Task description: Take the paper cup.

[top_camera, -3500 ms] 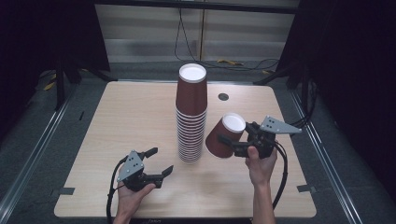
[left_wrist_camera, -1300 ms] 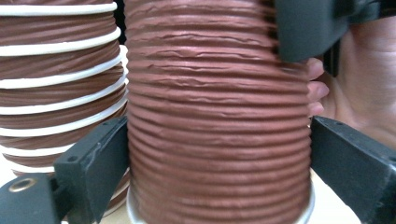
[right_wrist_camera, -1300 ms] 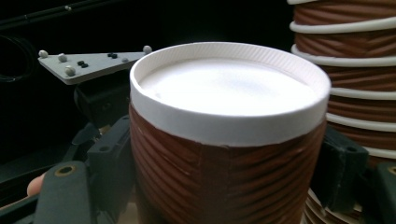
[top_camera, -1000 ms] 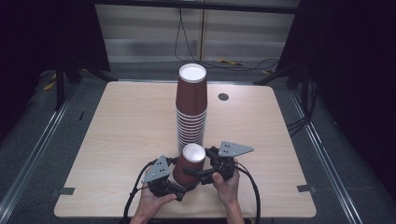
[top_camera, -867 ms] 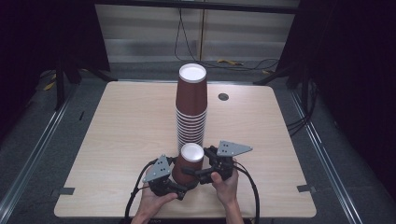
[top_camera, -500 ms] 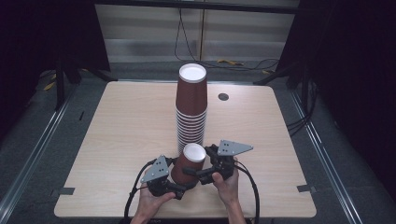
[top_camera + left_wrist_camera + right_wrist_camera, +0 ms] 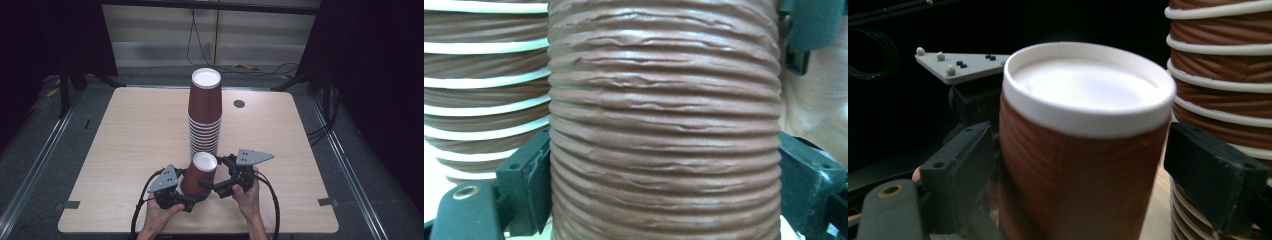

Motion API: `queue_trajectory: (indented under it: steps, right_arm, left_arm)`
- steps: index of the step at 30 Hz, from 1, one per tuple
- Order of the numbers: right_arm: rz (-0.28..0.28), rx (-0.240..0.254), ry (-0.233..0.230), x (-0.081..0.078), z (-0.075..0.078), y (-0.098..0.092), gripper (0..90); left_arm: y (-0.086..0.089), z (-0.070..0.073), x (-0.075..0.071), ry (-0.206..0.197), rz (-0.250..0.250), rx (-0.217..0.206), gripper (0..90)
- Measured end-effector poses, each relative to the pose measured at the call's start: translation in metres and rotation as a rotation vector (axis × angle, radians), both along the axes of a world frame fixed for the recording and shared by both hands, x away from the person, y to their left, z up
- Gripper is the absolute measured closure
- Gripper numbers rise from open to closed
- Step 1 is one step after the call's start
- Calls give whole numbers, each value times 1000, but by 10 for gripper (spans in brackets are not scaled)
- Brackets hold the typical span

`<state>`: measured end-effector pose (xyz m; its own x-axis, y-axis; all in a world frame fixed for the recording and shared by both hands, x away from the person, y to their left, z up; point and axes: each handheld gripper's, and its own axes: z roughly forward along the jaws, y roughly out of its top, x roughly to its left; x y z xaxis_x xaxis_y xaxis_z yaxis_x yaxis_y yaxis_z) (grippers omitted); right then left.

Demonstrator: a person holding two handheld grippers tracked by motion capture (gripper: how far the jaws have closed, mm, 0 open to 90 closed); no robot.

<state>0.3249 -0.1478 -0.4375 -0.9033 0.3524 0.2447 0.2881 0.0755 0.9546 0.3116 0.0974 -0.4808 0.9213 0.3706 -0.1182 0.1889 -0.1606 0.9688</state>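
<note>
The brown ribbed paper cup [image 7: 199,174] stands upside down, white base up, near the front edge of the pale wooden table [image 7: 125,130], just before the tall stack of brown paper cups [image 7: 205,117]. The left gripper [image 7: 192,200] has just been closing and clasps its lower wall. The right gripper [image 7: 207,186] clasps it too, higher up.

Light wooden table [image 7: 125,150], rounded corners. Tall stack of brown cups [image 7: 204,117] stands mid-table. Small dark round cap [image 7: 239,103] near far right corner.
</note>
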Motion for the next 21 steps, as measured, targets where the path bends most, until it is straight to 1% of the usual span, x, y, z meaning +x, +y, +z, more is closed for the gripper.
queue_trajectory:
  steps: [1,2,5,7,9,12,14,15,16,21]
  right_arm:
    - [1,0,0,0,0,-1,125]
    - [1,-5,1,-1,0,-2,125]
    - [-3,-5,3,-2,0,-5,126]
    - [-7,-5,-3,-3,0,-7,125]
    - [-7,-9,-2,-3,1,-9,126]
    - [-10,-20,-5,-4,0,-12,126]
    - [-18,-25,3,-4,-1,-14,126]
    - [-18,-29,6,-4,-2,-15,127]
    - [-24,-31,6,-4,-3,-17,127]
    - [-48,-48,3,-6,-4,-24,128]
  left_arm:
    - [1,0,1,-2,-1,-4,131]
    - [3,2,1,-3,3,10,131]
    - [7,3,2,-7,10,18,131]
    - [8,4,2,-7,10,15,131]
    - [10,5,3,-13,19,27,131]
    - [14,8,3,-12,8,39,134]
    - [15,8,4,-16,10,46,134]
    - [15,9,3,-18,25,50,134]
    - [15,9,4,-18,6,53,134]
    - [15,11,4,-21,-9,79,135]
